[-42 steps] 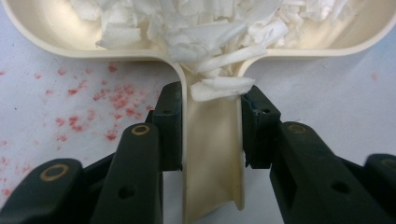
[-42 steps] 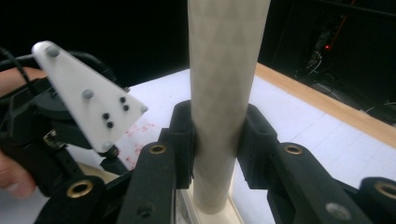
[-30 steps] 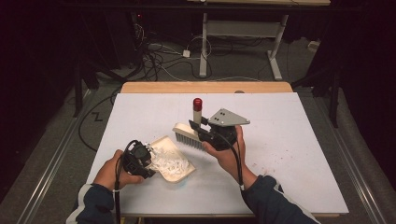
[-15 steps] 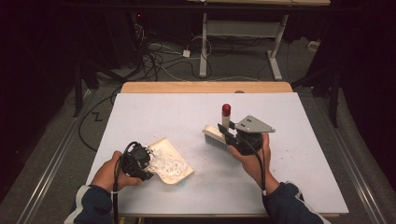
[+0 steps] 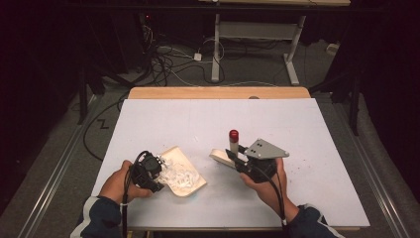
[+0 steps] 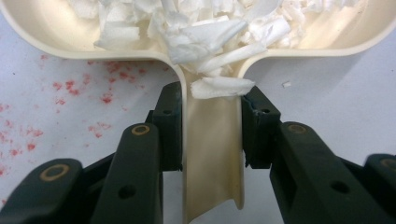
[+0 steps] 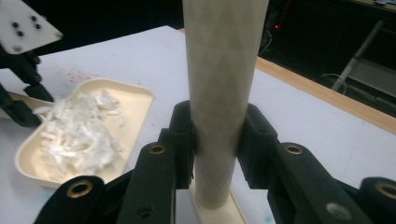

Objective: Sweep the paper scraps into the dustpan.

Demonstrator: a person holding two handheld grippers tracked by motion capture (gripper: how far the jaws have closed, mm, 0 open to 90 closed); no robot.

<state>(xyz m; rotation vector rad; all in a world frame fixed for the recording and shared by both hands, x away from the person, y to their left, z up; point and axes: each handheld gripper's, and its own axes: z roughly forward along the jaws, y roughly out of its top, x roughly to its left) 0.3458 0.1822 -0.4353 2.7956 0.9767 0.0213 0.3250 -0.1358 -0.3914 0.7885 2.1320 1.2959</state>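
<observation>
Claws pinch dustpan (image 5: 185, 174) and brush (image 5: 224, 156) over white table (image 5: 297, 129), dark room.

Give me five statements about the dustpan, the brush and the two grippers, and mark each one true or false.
1. The left gripper is shut on the handle of the dustpan. True.
2. The dustpan is empty. False: white paper shreds lie in it, and one piece sits at the top of the handle.
3. The right gripper holds the brush by its cream handle. True.
4. The brush rests inside the dustpan. False: in the high view it is to the right of the dustpan, apart from it.
5. The white table beside the dustpan handle is spotless. False: red specks are scattered on it in the left gripper view.
</observation>
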